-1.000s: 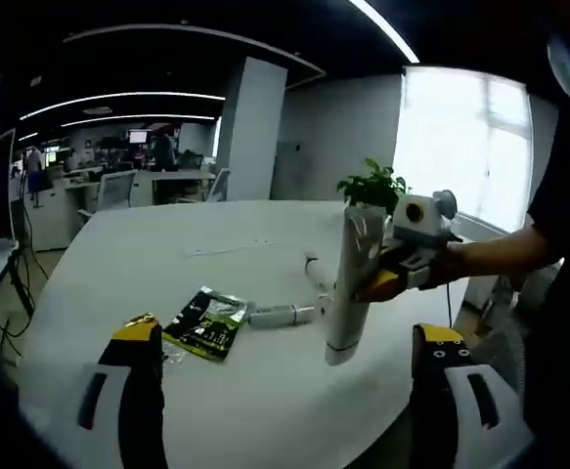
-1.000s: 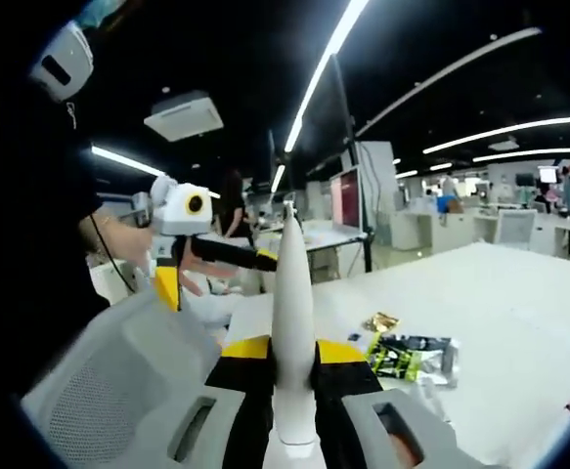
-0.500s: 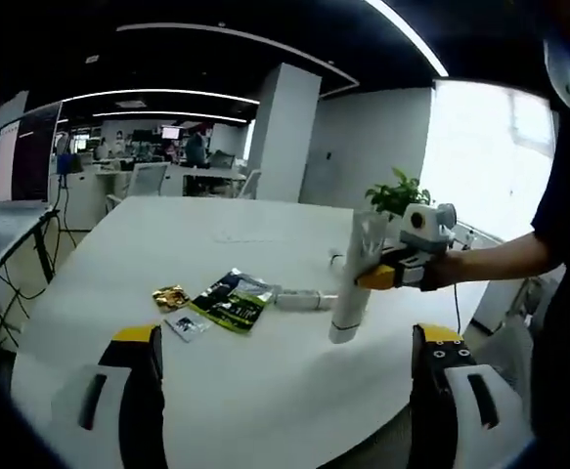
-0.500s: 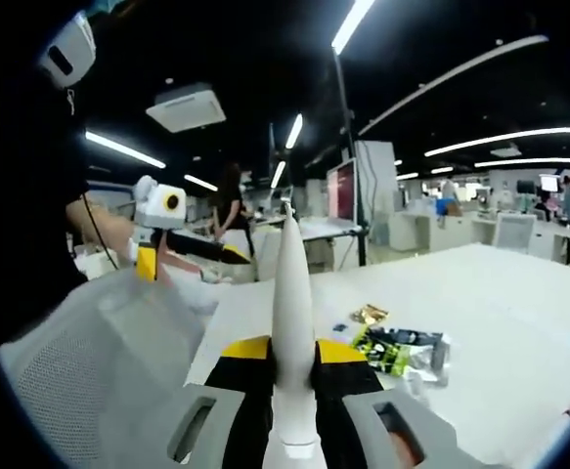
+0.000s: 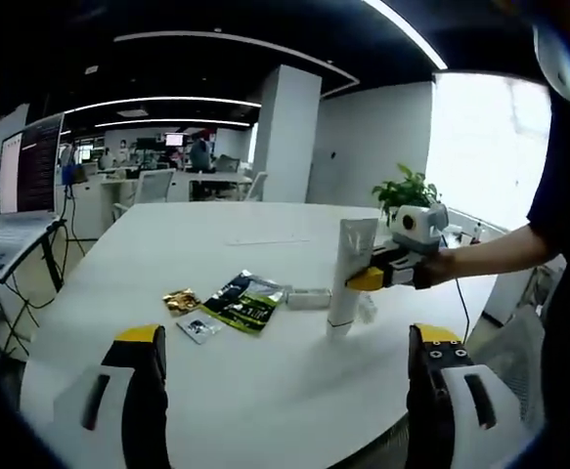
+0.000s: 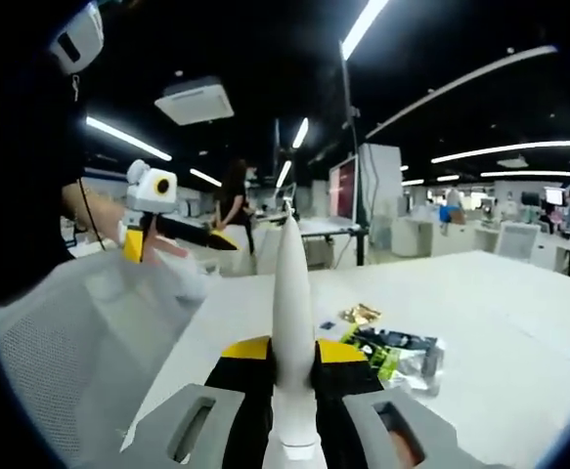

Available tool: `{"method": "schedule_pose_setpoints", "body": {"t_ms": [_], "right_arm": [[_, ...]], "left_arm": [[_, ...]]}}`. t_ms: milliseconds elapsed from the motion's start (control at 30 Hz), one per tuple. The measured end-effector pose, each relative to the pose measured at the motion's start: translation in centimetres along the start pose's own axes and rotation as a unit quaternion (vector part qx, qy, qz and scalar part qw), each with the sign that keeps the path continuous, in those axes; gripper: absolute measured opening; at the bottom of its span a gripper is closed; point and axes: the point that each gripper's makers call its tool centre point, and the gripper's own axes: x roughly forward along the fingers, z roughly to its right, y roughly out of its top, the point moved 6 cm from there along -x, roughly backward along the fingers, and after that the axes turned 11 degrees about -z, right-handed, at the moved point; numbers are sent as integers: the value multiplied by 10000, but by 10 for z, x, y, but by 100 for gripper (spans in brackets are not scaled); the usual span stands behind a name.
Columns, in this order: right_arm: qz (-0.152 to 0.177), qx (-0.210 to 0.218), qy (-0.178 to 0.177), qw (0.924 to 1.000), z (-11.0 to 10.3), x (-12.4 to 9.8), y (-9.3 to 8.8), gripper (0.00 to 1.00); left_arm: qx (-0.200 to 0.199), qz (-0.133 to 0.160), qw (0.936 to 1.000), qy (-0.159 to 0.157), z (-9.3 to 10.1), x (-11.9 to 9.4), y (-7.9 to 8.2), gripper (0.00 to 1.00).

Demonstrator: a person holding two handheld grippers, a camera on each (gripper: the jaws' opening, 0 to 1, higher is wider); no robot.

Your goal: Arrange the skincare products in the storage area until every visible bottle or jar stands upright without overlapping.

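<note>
A white squeeze tube point(image 5: 349, 276) stands cap down on the white table point(image 5: 265, 391), close to upright. My right gripper point(image 5: 365, 280) is shut on its middle, and a person's hand holds that gripper. In the right gripper view the tube point(image 6: 292, 313) rises between the yellow-tipped jaws of the right gripper point(image 6: 292, 354). A small white bottle point(image 5: 309, 297) lies on its side just left of the tube. My left gripper point(image 5: 289, 357) is open near the table's front edge, with nothing between its jaws. In the right gripper view the left gripper point(image 6: 206, 239) sits off to the left.
A green-and-black sachet point(image 5: 246, 301), a gold sachet point(image 5: 180, 300) and a small flat packet point(image 5: 199, 327) lie left of the tube. A potted plant point(image 5: 408, 191) stands behind. A grey mesh chair point(image 6: 69, 362) sits at the table's edge. The sachets point(image 6: 399, 353) lie right of the tube.
The tube has gone from tilted to nearly upright, with its cap down on the table. Both views have shifted with the hands. The left gripper stays open.
</note>
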Motion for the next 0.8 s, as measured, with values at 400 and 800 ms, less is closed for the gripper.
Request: {"method": "schedule_pose_setpoints", "body": {"t_ms": [400, 800], "right_arm": [[-80, -129, 86, 9998, 4, 1, -3, 6], [-296, -304, 213, 9989, 2, -4, -3, 8]], "left_arm": [[-17, -82, 10000, -31, 0, 1, -3, 95], [-41, -233, 9997, -33, 0, 6, -8, 92]]}}
